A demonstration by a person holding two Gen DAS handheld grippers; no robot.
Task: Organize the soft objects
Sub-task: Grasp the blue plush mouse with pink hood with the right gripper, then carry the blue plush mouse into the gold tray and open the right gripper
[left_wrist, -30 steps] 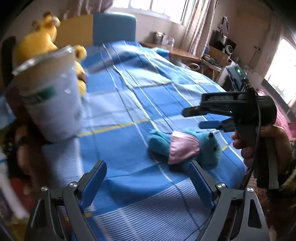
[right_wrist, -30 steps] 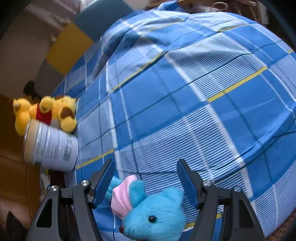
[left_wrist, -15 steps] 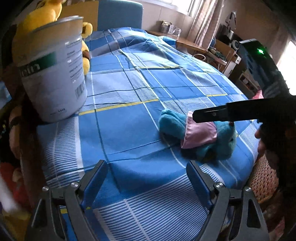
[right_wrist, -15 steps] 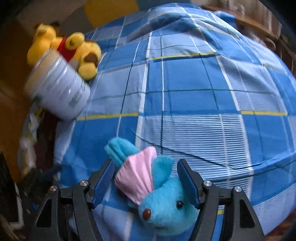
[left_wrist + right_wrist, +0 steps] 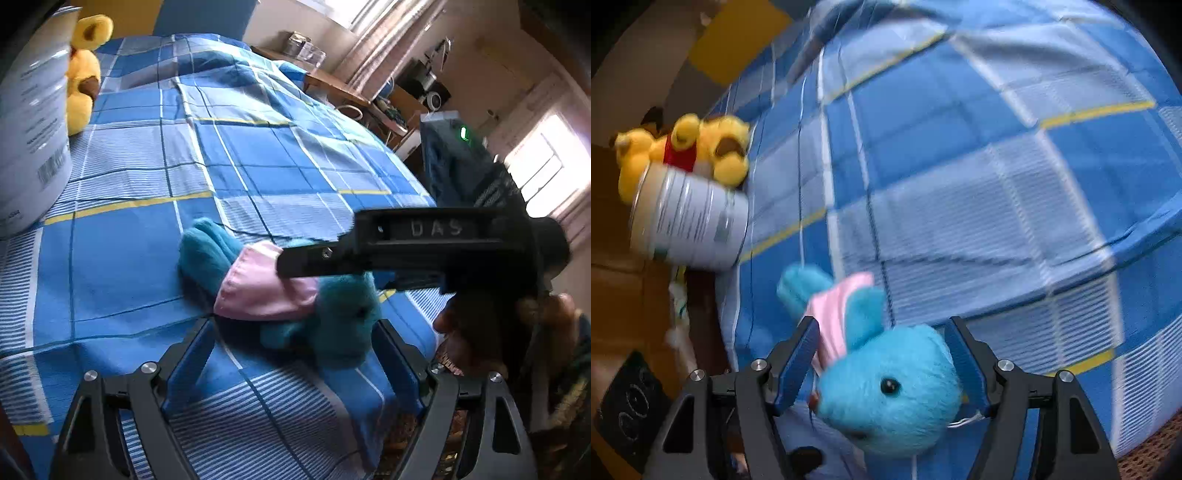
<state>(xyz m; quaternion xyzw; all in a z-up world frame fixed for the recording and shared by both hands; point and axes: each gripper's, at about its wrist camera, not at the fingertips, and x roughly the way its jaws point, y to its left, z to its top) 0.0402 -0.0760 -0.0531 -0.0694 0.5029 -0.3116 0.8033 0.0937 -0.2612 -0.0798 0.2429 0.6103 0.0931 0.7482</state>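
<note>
A blue plush animal in a pink shirt [image 5: 266,291] lies on the blue checked bedspread [image 5: 155,155] near its front edge. In the right wrist view its head [image 5: 890,387] sits between my right gripper's [image 5: 882,350] open blue fingers, which flank it; contact is unclear. My left gripper [image 5: 295,347] is open and empty, just short of the plush, with the right gripper's black body [image 5: 424,247] crossing above it. A yellow plush bear with a red shirt [image 5: 687,147] lies at the bed's far left.
A large white tin can [image 5: 690,221] stands next to the yellow bear, also at the left edge of the left wrist view [image 5: 29,122]. Desk and clutter [image 5: 369,96] stand beyond the bed's right side. A wooden surface lies left of the bed [image 5: 617,288].
Both grippers have moved closer to the blue plush. The right gripper's fingers now sit on either side of its head. The plush itself has stayed in place on the bed.
</note>
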